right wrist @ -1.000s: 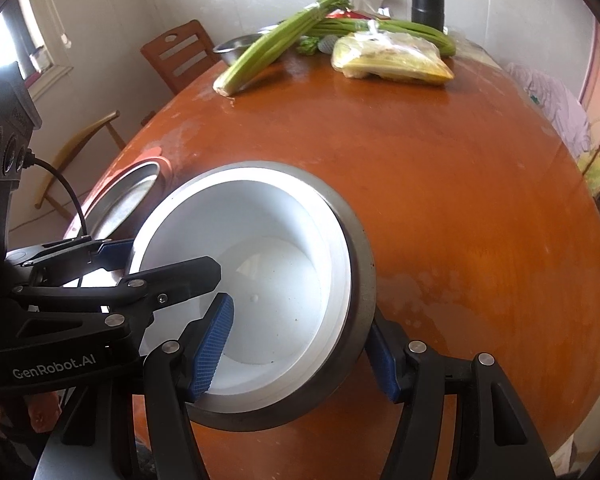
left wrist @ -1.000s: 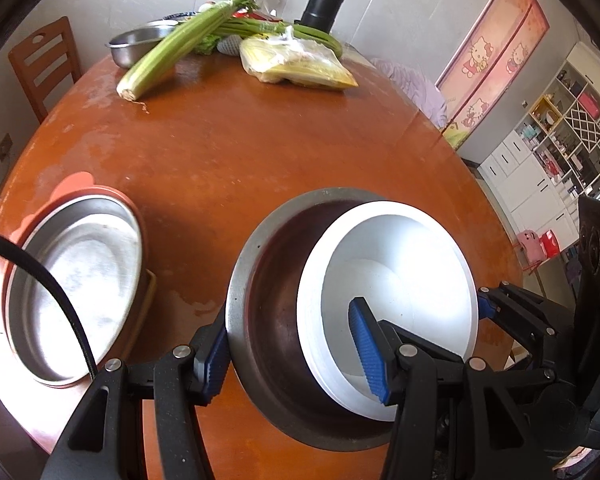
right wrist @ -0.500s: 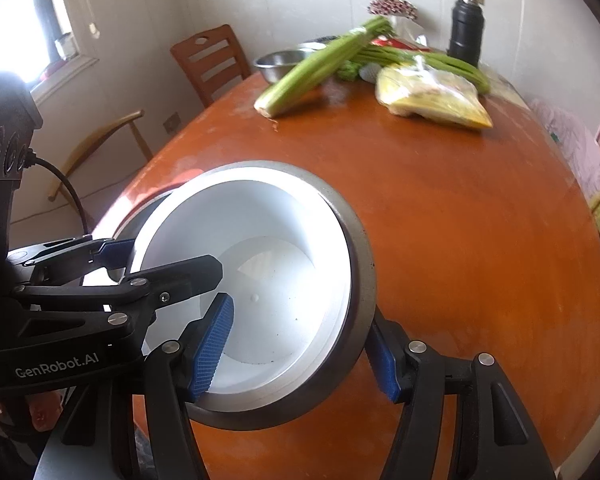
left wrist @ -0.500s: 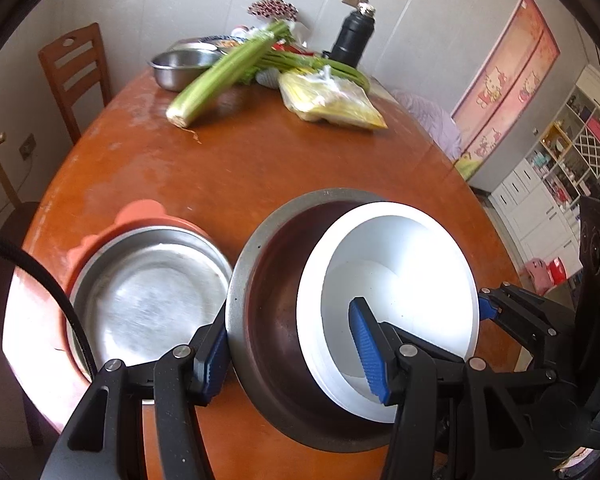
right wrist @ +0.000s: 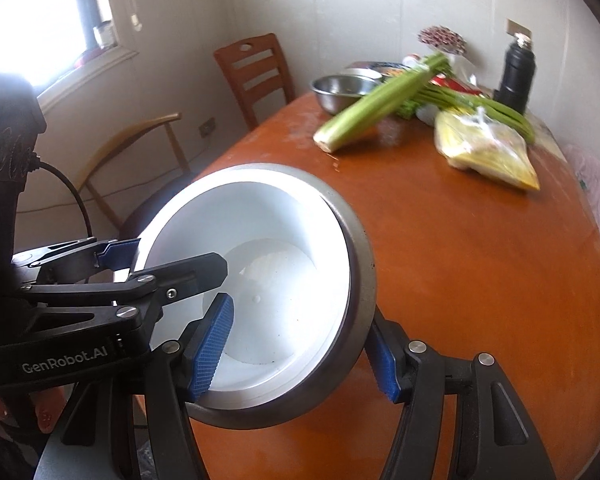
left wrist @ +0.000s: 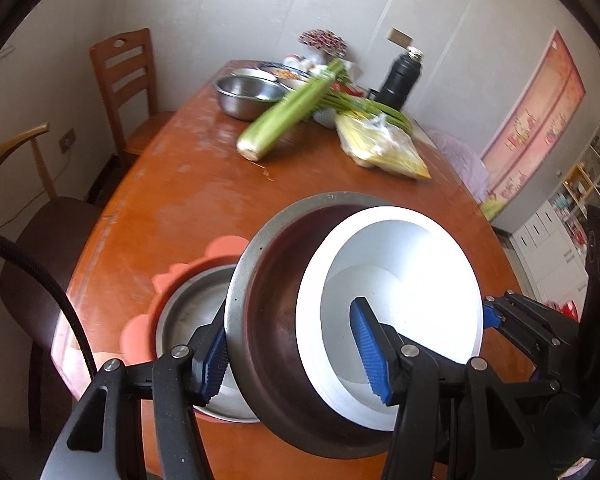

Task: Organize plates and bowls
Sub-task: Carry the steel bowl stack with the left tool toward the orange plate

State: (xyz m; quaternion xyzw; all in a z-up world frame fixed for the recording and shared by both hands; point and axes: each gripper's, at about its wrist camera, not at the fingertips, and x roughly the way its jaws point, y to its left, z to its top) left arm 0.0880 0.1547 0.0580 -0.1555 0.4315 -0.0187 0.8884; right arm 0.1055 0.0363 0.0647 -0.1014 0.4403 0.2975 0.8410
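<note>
The steel plate (left wrist: 188, 320) at lower left is half hidden behind the metal bowl (left wrist: 268, 280); the celery (left wrist: 288, 112) is blurred.

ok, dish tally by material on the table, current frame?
Steel bowls: 2, the held metal bowl and the far steel bowl
Steel plates: 1, the steel plate on the pink mat
White bowls: 1, the white bowl nested in the held one
Patterned dishes: 1, the far patterned dish
Total: 5
</note>
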